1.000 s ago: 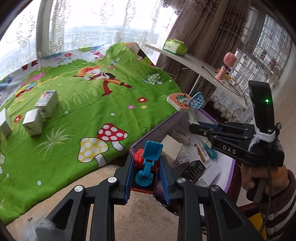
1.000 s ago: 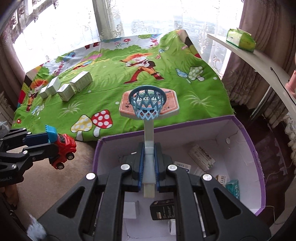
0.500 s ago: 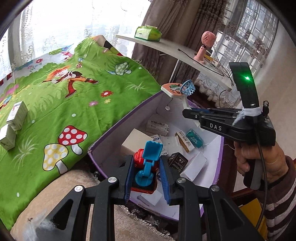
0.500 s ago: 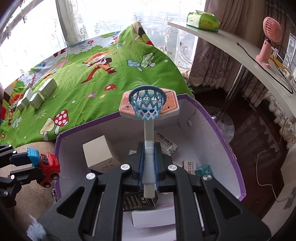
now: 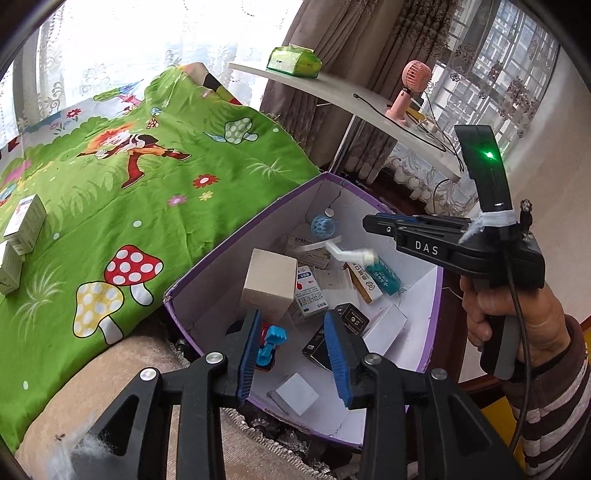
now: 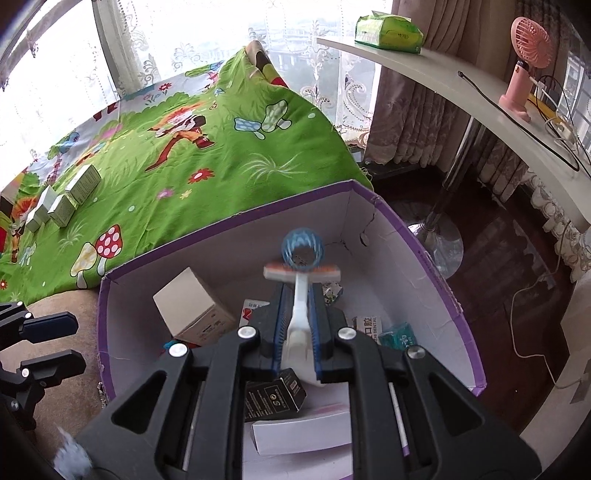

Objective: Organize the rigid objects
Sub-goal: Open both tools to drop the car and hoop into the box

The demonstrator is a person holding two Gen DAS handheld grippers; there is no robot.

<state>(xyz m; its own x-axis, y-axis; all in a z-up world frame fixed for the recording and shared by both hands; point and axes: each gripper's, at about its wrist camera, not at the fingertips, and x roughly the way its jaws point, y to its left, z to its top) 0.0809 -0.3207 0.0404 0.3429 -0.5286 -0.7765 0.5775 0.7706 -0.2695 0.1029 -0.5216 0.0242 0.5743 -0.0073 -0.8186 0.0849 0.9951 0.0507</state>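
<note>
A purple-edged cardboard box (image 5: 236, 242) (image 6: 229, 225) holds several small cartons. My left gripper (image 5: 293, 354) is open over its near corner; the red and blue toy truck (image 5: 269, 345) is loose between the pads, close to the left pad, dropping into the box. My right gripper (image 6: 298, 332) has opened over the box. The toy basketball hoop (image 6: 302, 254) is blurred and tipping forward between its pads. In the left wrist view the hoop (image 5: 325, 236) is falling below the right gripper (image 5: 373, 223).
A green cartoon blanket (image 5: 129, 184) covers the bed at left, with small white cartons (image 6: 62, 203) on it. A curved white shelf (image 6: 480, 96) with a pink fan (image 6: 528, 62) and a tissue pack (image 6: 388, 31) stands at right. Beige carpet (image 5: 110, 380) lies in front.
Both grippers moved further over the box and opened. The truck left the left gripper's grip and dropped lower; the hoop slipped from the right gripper and tips into the box.
</note>
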